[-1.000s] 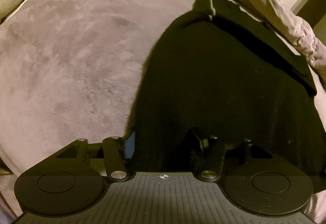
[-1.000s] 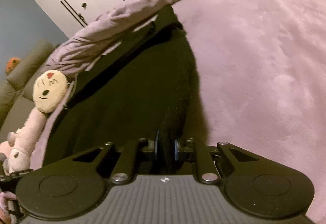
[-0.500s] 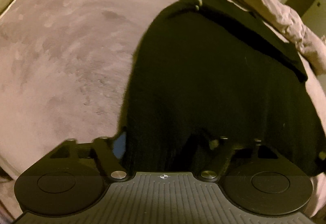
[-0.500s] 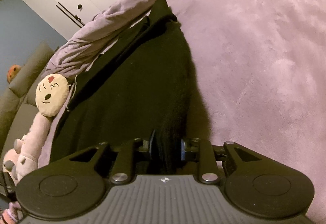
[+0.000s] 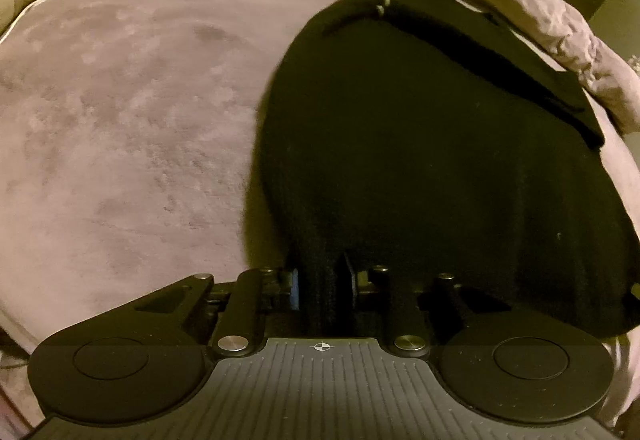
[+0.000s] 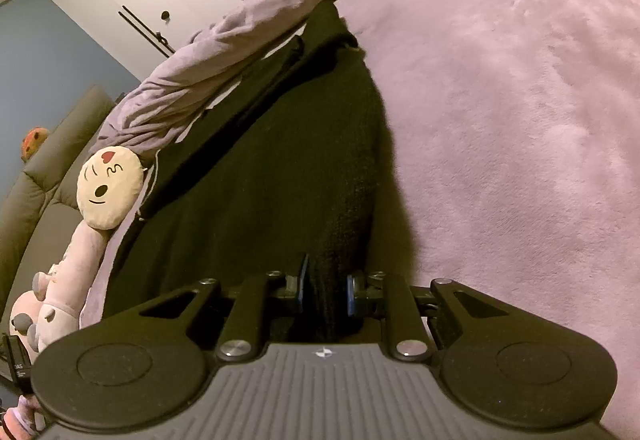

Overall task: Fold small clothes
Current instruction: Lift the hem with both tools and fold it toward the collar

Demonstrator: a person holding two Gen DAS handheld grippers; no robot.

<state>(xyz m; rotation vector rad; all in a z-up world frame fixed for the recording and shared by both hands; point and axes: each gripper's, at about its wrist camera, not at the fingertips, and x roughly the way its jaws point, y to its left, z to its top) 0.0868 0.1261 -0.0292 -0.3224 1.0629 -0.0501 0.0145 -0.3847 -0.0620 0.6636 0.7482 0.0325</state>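
Both tongs (image 5: 322, 286) (image 6: 326, 290) pinching black garment (image 5: 420, 143), lengthwise away

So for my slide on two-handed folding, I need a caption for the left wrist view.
Left gripper pinching the near edge of a black knit garment spread on a mauve plush blanket.

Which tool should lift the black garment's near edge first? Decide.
Right, probably. Both the left tool and right tool have just been closing on the garment at its near edge; cloth fills the right one's gap more fully.
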